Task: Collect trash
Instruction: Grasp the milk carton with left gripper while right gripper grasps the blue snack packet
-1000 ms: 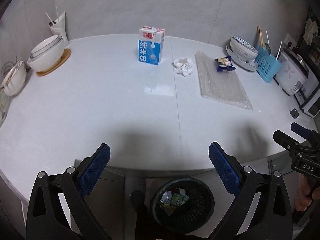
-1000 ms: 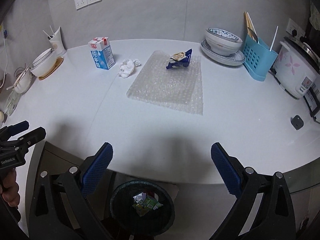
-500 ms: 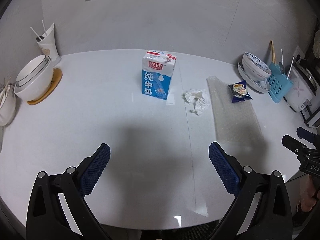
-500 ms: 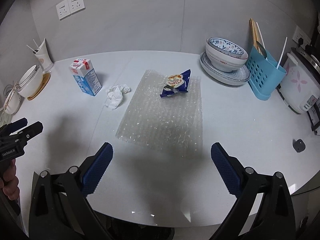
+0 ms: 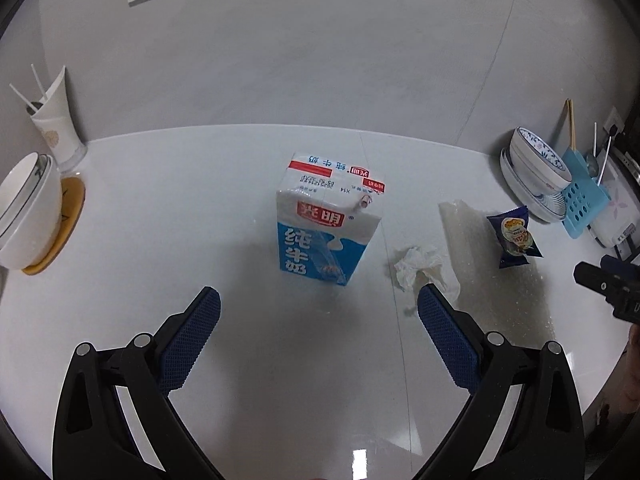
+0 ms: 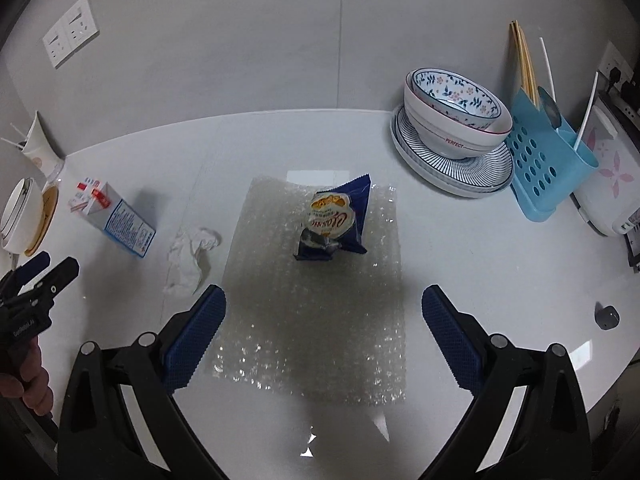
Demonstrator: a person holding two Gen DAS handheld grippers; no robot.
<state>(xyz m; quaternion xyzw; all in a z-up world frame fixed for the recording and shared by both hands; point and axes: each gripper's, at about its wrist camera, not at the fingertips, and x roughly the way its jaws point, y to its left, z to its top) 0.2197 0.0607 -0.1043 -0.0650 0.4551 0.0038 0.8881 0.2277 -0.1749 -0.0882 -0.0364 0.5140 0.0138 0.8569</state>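
A blue and white milk carton (image 5: 326,228) stands upright on the white table, straight ahead of my open left gripper (image 5: 318,304), which is empty. Right of the carton lies a crumpled white tissue (image 5: 418,266). In the right wrist view the carton (image 6: 116,216) and tissue (image 6: 190,254) sit at the left. A dark blue snack wrapper (image 6: 334,220) rests on a sheet of bubble wrap (image 6: 320,308), ahead of my open, empty right gripper (image 6: 322,304), which hovers over the sheet's near part.
Stacked bowls on a striped plate (image 6: 452,136), a blue utensil holder (image 6: 548,156) and a rice cooker (image 6: 612,184) stand at the right. White bowls on a wooden coaster (image 5: 28,208) and a cup with straws (image 5: 54,128) stand at the left. A wall rises behind the table.
Both grippers have moved forward over the table, away from the bin below its edge. The carton and the wrapper are much closer now. Both grippers stay open.
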